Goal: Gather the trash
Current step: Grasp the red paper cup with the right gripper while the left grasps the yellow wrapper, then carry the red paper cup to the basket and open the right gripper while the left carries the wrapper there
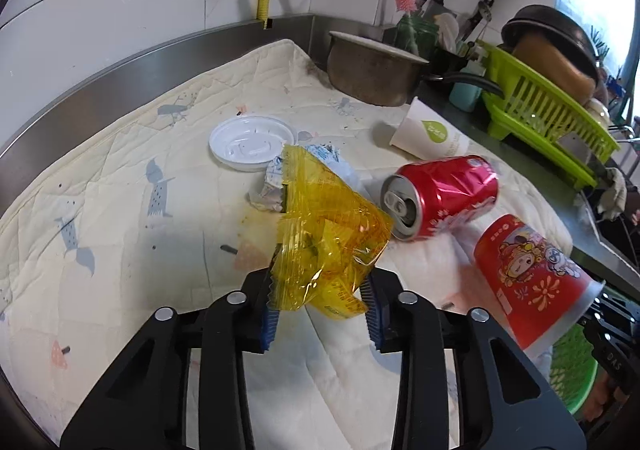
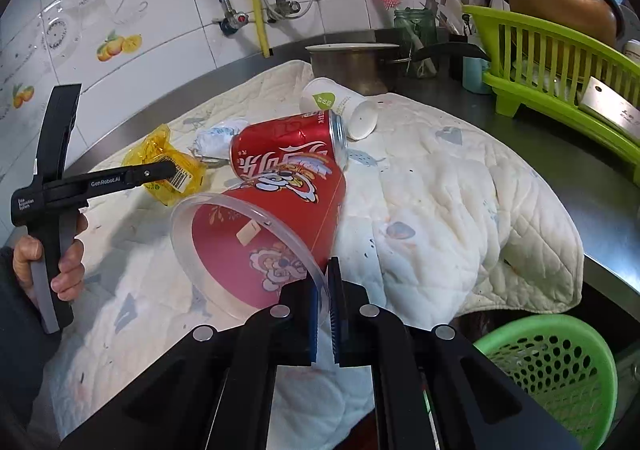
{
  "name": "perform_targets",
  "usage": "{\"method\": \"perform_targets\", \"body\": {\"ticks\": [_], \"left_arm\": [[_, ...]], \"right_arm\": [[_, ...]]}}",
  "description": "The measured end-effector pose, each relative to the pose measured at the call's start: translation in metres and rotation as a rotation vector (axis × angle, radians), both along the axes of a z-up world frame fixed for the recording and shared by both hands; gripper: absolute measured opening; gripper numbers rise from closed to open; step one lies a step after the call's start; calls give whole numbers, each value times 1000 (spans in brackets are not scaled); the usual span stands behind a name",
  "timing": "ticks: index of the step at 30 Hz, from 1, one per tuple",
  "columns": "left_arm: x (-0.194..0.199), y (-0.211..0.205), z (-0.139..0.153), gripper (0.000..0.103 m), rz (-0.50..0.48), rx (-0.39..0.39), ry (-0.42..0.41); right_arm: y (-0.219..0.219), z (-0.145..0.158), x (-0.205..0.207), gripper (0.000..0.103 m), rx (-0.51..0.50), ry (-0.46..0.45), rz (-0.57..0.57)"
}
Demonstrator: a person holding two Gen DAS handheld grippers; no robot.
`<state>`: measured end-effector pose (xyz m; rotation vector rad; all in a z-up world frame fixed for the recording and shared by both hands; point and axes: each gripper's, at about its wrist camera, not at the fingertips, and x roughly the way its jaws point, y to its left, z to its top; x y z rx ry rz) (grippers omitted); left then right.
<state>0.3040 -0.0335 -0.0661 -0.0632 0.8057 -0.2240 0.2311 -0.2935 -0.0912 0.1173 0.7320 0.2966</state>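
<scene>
My left gripper (image 1: 320, 314) is shut on a crinkled yellow plastic wrapper (image 1: 328, 226), held just above the quilted cloth (image 1: 120, 217). In the right wrist view the same wrapper (image 2: 160, 153) sits under the left gripper's black finger (image 2: 160, 171). My right gripper (image 2: 326, 302) is shut on the clear rim of a red printed cup (image 2: 260, 234), which is tilted on its side, mouth toward the camera. That cup (image 1: 528, 278) hangs at the right of the left wrist view. A dented red can (image 1: 444, 193) lies on the cloth behind it.
A white lid (image 1: 252, 141), crumpled paper (image 1: 276, 181) and a tipped white paper cup (image 1: 428, 129) lie on the cloth. A metal pot (image 1: 368, 69) and green dish rack (image 1: 548, 113) stand behind. A green basket (image 2: 560, 366) sits below the counter edge. A hand (image 2: 68, 262) holds the left gripper's handle.
</scene>
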Motion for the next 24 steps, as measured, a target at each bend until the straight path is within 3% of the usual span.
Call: {"method": "perform_targets", "body": {"ticks": [7,16,24], "left_arm": [[-23,5,2,30,-10,-21,-2],[-65,-6,29,30,-80,-60,-57],[-101,-47,50,30,-205,-84,-96]], "right_arm": [[-4,8,-26,5,-4,-15,-4],[-30,21,-74,5,-15,-46,-46],[-105,6,-127,5,-137,9,-228]]}}
